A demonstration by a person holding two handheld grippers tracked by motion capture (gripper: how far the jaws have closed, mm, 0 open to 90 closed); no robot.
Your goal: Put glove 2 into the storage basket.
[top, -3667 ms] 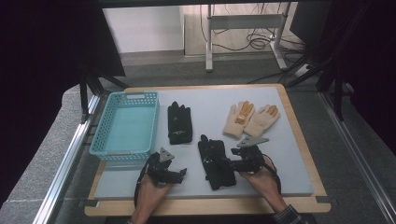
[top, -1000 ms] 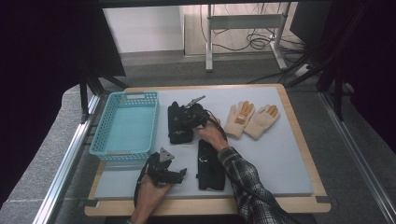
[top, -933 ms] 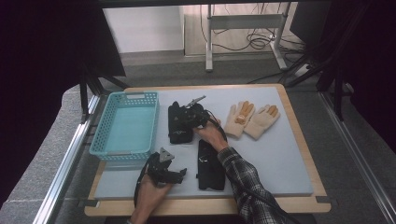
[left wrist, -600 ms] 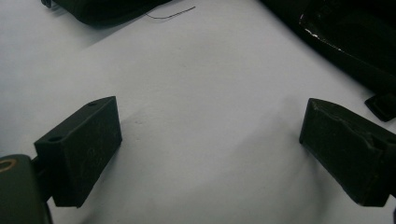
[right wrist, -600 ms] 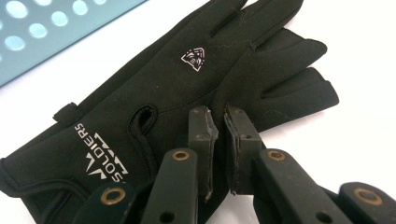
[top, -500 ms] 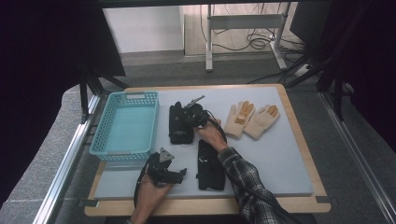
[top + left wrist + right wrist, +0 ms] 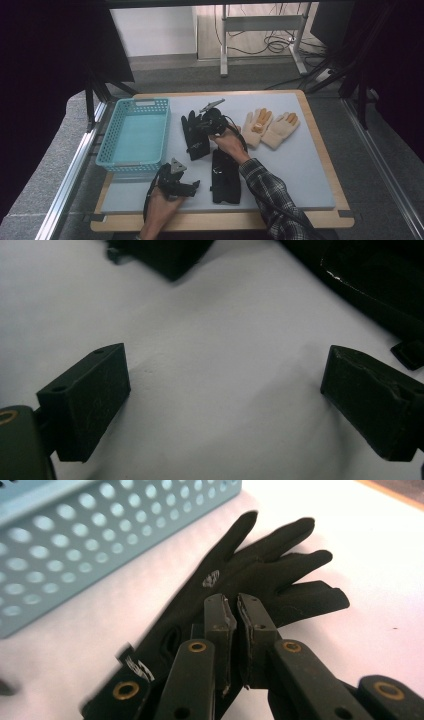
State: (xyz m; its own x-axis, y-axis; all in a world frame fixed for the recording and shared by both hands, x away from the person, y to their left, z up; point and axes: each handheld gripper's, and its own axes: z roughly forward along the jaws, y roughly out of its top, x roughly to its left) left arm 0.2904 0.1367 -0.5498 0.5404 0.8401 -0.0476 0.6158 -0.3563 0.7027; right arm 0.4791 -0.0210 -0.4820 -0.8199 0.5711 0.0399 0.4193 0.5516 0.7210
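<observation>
Right gripper (image 7: 232, 605) has just closed its jaws, pinched on the black glove (image 7: 260, 575), which lies beside the basket (image 7: 100, 540). Left gripper (image 7: 225, 405) sits with jaws wide apart, bare mat (image 7: 220, 365) between them, another glove (image 7: 370, 280) just past the tips.

Cuff of the black glove (image 7: 240, 580) behind the right tool (image 7: 235, 607); basket (image 7: 100, 535) blurred, cropped.

I take the pale grey table mat (image 7: 305, 165) as my landmark. On its far-left part stands a light blue perforated plastic basket (image 7: 132, 135). Near its far-right corner lie two cream and orange knitted gloves (image 7: 270, 127), side by side and touching. On its near middle lies a second black glove (image 7: 226, 176), fingers toward me. A wooden border (image 7: 320, 220) frames the mat.
</observation>
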